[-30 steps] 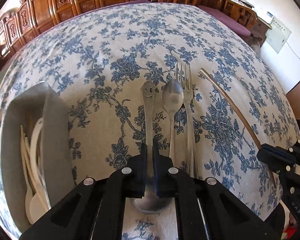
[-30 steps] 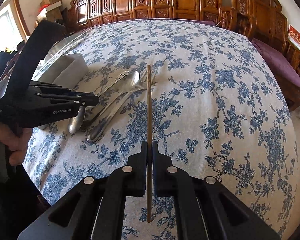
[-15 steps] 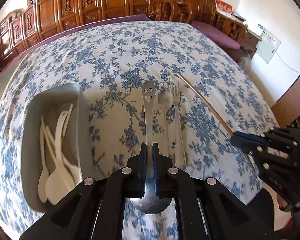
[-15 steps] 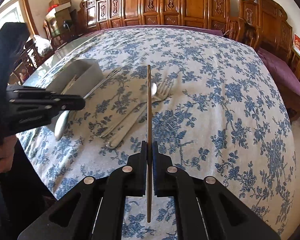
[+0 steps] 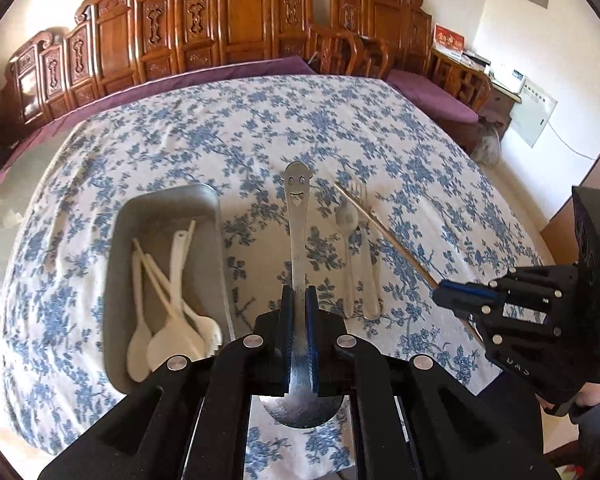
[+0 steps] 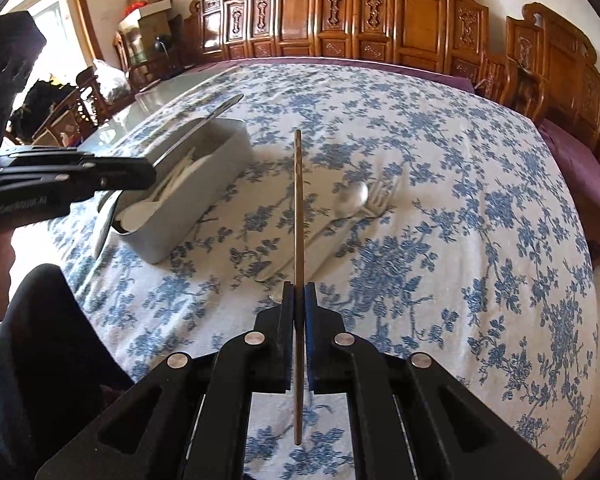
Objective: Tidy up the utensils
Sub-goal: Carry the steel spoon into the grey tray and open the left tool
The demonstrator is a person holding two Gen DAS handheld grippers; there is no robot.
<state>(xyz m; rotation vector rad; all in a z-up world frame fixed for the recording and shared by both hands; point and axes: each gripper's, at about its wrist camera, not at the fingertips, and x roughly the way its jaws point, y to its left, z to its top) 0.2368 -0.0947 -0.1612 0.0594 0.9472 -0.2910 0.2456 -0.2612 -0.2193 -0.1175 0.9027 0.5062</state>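
My left gripper [image 5: 299,300] is shut on a steel spoon [image 5: 298,216] with a smiley face on its handle end, held above the table with the bowl toward me. My right gripper [image 6: 299,296] is shut on a wooden chopstick [image 6: 298,208], also lifted; it shows at the right of the left wrist view [image 5: 456,292]. A grey tray [image 5: 168,204] at the left holds several white plastic spoons [image 5: 168,312]. A second steel spoon [image 5: 348,240] and a fork [image 5: 366,248] lie side by side on the cloth.
The table carries a blue floral cloth [image 6: 460,200]. Carved wooden chairs [image 5: 228,32] line the far side. A person's dark clothing [image 6: 40,340] is at the table's near left edge.
Both grippers have risen and pulled back from the table with their utensils. The tray with white spoons has come fully into the left wrist view.
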